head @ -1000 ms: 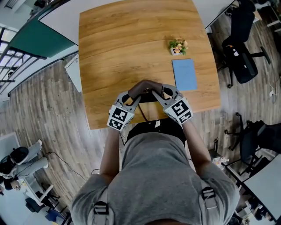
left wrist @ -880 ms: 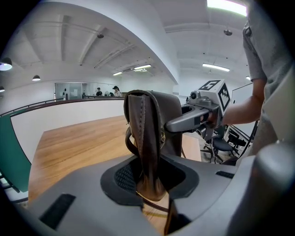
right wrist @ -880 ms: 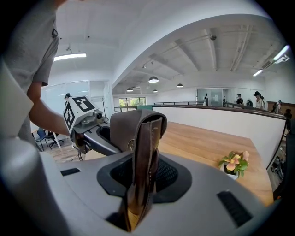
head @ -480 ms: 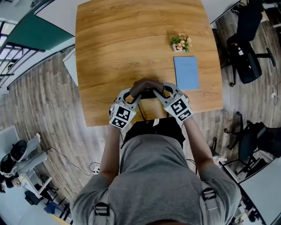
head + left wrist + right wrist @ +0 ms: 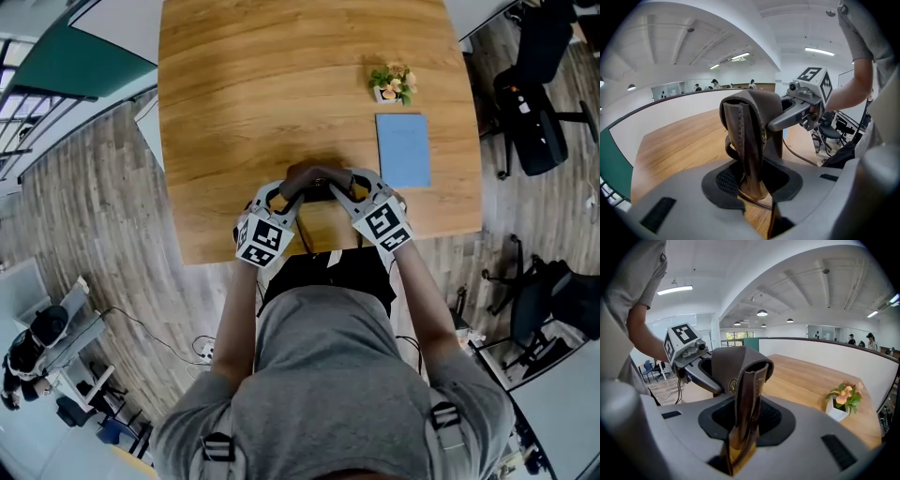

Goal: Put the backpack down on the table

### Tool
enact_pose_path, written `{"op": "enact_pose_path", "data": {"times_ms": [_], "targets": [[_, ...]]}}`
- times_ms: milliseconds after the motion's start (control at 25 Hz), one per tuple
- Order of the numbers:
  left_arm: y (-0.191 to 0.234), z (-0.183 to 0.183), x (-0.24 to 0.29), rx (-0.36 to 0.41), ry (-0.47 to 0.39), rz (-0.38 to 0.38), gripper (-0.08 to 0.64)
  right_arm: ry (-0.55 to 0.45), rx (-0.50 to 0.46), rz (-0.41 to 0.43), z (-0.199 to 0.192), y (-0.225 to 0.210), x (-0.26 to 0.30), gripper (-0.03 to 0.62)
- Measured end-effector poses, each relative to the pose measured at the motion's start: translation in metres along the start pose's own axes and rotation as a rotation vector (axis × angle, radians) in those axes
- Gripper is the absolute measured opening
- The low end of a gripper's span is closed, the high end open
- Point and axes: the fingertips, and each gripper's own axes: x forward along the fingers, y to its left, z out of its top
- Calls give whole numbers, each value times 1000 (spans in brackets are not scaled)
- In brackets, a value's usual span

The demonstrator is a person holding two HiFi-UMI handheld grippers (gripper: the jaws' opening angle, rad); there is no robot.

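Note:
The brown leather backpack [image 5: 313, 178] hangs between both grippers over the near edge of the wooden table [image 5: 234, 94]; only its top shows from the head view. My left gripper [image 5: 287, 193] is shut on a brown leather strap [image 5: 749, 140] that stands upright between its jaws. My right gripper [image 5: 339, 187] is shut on the other strap [image 5: 749, 394], which folds over at its top. The two grippers face each other closely, with the bag's top between them. The lower part of the backpack is hidden behind the grippers and my body.
A blue notebook [image 5: 403, 150] lies on the table to the right of the grippers. A small potted plant [image 5: 392, 82] stands beyond it. Black office chairs [image 5: 534, 122] stand on the floor at the right. White tables border the far side.
Both grippers, still holding the backpack's straps, have sunk a little toward the tabletop near its front edge.

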Motion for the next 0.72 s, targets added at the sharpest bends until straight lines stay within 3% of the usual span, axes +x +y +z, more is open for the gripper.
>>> {"op": "enact_pose_path", "data": {"times_ms": [720], "targets": [[11,-5,27,42,49,3,133,67,-48,-15,-19,-23,14,106]]}}
